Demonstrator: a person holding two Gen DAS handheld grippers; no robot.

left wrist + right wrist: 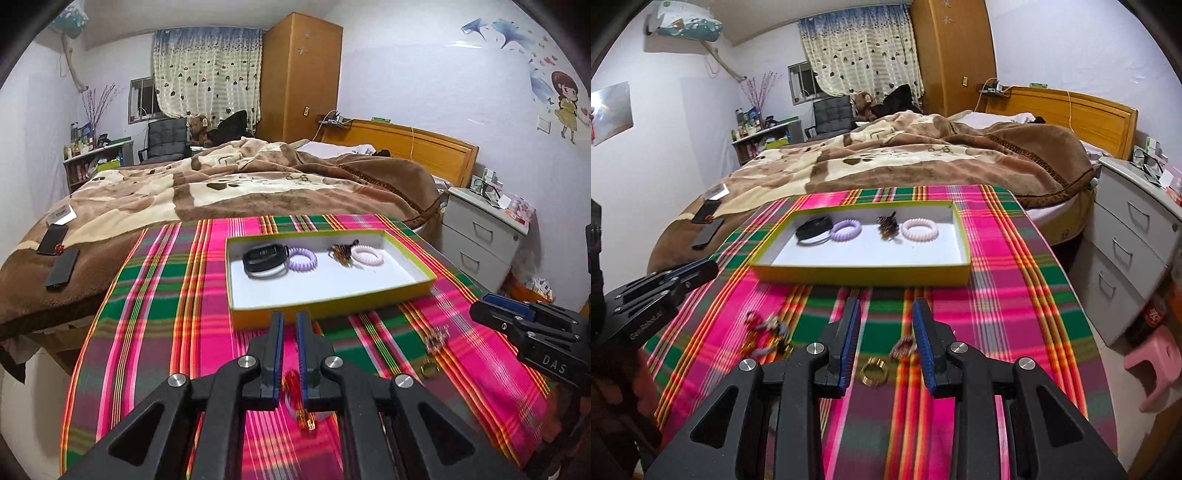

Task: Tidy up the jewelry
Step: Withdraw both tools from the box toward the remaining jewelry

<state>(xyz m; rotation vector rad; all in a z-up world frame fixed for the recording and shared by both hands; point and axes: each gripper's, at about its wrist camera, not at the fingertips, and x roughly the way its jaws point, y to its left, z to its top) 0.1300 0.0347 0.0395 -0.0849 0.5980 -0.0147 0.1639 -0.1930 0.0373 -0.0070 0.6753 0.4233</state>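
In my shallow yellow-green cardboard tray [857, 272] I count four pieces: one black wristband with a white band under it [813, 229], one lilac spiral hair tie [846, 229], one pale pink spiral hair tie [919, 229] and one brown beaded clip [887, 225]. On the pink-and-green plaid cloth [1015, 295] in front of it lie one gold ring [873, 371], one small sparkly trinket [904, 346] and one blurred red-and-gold tangle [768, 332], pieces uncountable. On the brown blanket [258, 184] I count two dark phones [53, 239].
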